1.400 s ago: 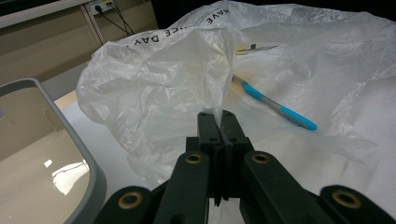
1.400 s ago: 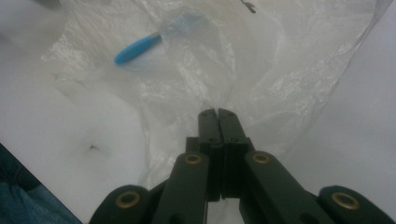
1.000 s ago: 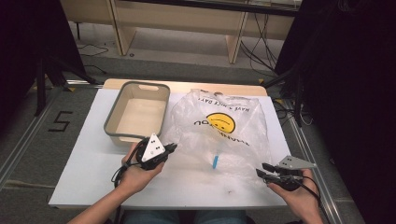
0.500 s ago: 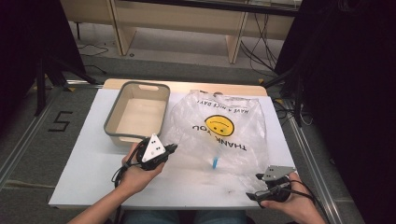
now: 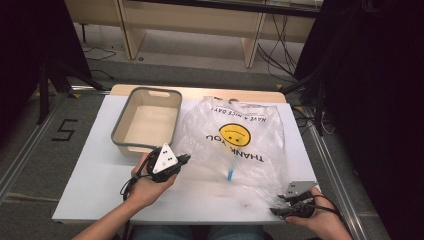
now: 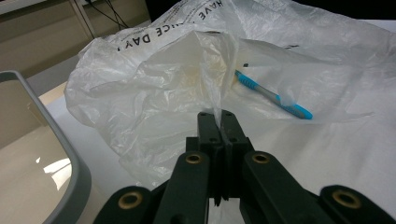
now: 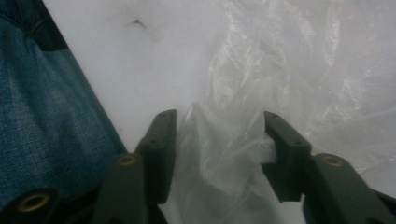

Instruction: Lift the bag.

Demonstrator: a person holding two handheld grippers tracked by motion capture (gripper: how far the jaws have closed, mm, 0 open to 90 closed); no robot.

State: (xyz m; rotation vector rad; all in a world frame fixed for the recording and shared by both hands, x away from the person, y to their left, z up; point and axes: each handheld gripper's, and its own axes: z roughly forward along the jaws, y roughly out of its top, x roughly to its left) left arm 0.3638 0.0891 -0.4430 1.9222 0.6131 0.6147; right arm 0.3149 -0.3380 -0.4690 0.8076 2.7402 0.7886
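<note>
A clear plastic bag [image 5: 235,145] printed with a yellow smiley lies spread on the white table [image 5: 90,180]. A blue toothbrush [image 5: 230,174] lies inside it. My left gripper [image 5: 182,160] is shut on the bag's left edge; the left gripper view shows the film [image 6: 154,93] pinched between the jaws [image 6: 218,116], with the toothbrush [image 6: 275,95] beyond. My right gripper [image 5: 275,210] is low at the bag's near right corner. Its jaws [image 7: 219,135] have just been closing and stand apart, with crumpled bag [image 7: 224,154] loose between them.
A grey basin [image 5: 120,131] with a pale inside stands at the table's back left, its rim [image 6: 70,158] close beside my left gripper. The person's jeans [image 7: 37,116] show past the table's near edge. Cables and wooden furniture lie beyond the far edge.
My right gripper has sunk to the table at the bag's near right corner and turned its jaws onto the plastic. The left gripper and the bag's left edge have kept still.
</note>
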